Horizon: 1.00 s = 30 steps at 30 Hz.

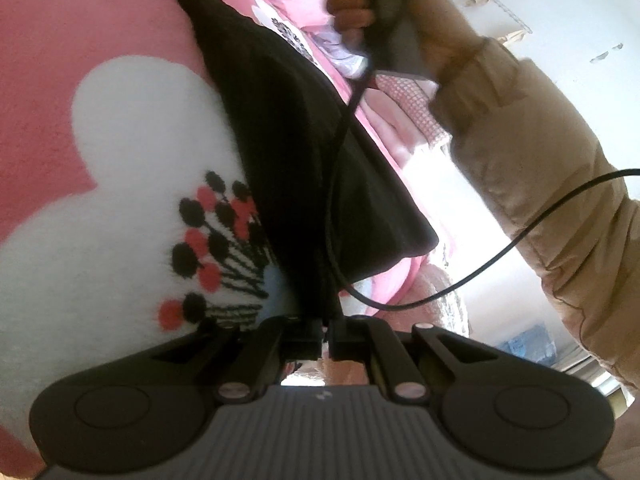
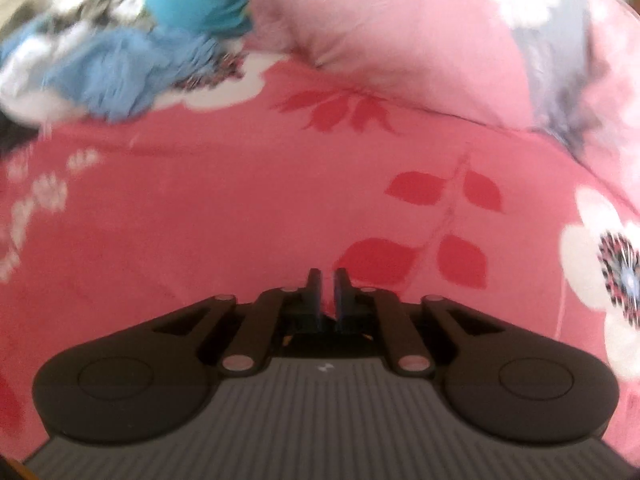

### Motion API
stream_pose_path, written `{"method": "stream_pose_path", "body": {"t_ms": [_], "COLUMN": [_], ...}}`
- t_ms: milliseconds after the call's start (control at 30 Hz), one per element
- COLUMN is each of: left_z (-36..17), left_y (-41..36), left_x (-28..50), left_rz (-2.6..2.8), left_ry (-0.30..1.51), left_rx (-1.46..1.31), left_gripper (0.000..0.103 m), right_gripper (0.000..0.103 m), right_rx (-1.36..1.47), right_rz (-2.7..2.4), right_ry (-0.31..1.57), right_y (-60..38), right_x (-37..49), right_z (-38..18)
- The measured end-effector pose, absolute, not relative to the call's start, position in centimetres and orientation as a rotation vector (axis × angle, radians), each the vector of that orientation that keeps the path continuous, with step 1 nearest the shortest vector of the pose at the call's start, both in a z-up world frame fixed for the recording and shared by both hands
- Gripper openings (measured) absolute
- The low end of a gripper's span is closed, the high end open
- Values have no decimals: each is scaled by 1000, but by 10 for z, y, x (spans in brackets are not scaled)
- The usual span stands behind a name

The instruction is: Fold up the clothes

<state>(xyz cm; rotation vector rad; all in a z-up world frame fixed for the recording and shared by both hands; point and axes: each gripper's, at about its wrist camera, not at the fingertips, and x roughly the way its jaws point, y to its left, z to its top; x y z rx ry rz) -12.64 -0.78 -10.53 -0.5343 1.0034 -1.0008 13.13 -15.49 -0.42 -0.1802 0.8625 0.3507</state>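
Our left gripper (image 1: 325,330) is clamped on the near edge of the black garment (image 1: 304,152), which stretches away over the pink floral blanket (image 1: 60,40). Our right gripper (image 2: 328,286) stands slightly parted, holding nothing, above that blanket. With one edge pinched, we judge the cloth could slip or bunch if pulled. It looks dark, soft, already doubled into a long tapering strip.

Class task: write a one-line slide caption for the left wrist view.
Left gripper pinches the near edge of a black garment lying on a pink floral blanket.
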Motion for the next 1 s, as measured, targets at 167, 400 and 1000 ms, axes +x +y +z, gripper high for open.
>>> {"method": "stream_pose_path", "body": {"t_ms": [167, 400, 1000], "left_z": [-104, -105, -102], "left_y": [-10, -15, -1], "left_x": [-124, -113, -120], "left_rz": [-1004, -999, -1038], "left_ry": [999, 993, 976], "left_rx": [-532, -524, -480], "left_gripper": [4, 4, 3], "right_gripper": [31, 29, 0], "right_rx": [-148, -645, -653], "right_rz": [438, 700, 554], "right_ry": [811, 841, 856], "right_y": [-178, -134, -104], "right_x": [112, 90, 115], "right_z": [29, 8, -23]}}
